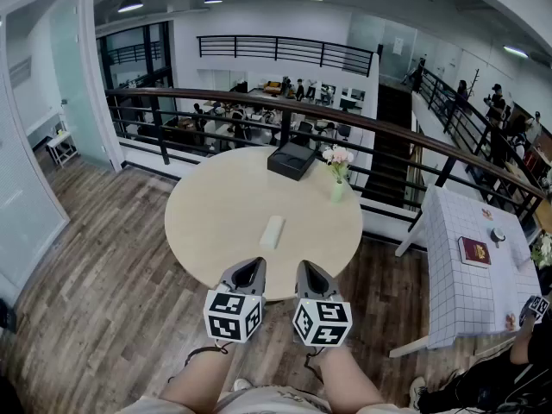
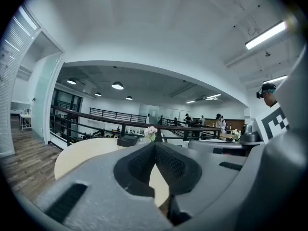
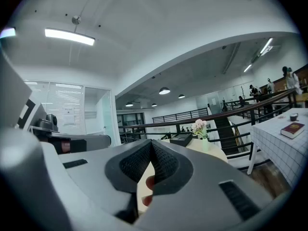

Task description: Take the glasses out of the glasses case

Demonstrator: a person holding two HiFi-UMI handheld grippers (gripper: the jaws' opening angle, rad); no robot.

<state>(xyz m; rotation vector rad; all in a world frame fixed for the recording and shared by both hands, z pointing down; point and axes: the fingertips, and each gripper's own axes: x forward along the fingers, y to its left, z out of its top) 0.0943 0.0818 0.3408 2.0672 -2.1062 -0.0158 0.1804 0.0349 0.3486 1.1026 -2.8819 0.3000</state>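
Observation:
A pale, closed glasses case [image 1: 272,231] lies near the middle of the round beige table [image 1: 216,214]. Both grippers hover side by side at the table's near edge, short of the case and pointing almost level. My left gripper [image 1: 249,273] is shut with nothing between its jaws, and so is my right gripper [image 1: 310,276]. In the left gripper view the jaw tips [image 2: 154,146] meet over the tabletop [image 2: 86,153]. In the right gripper view the tips [image 3: 151,143] also meet. The case is hidden behind the jaws in both gripper views.
A black box [image 1: 291,159] and a small vase of pink flowers [image 1: 337,169] stand at the table's far side, against a dark railing [image 1: 259,110]. A white checked table [image 1: 474,266] with a red book [image 1: 473,251] stands to the right.

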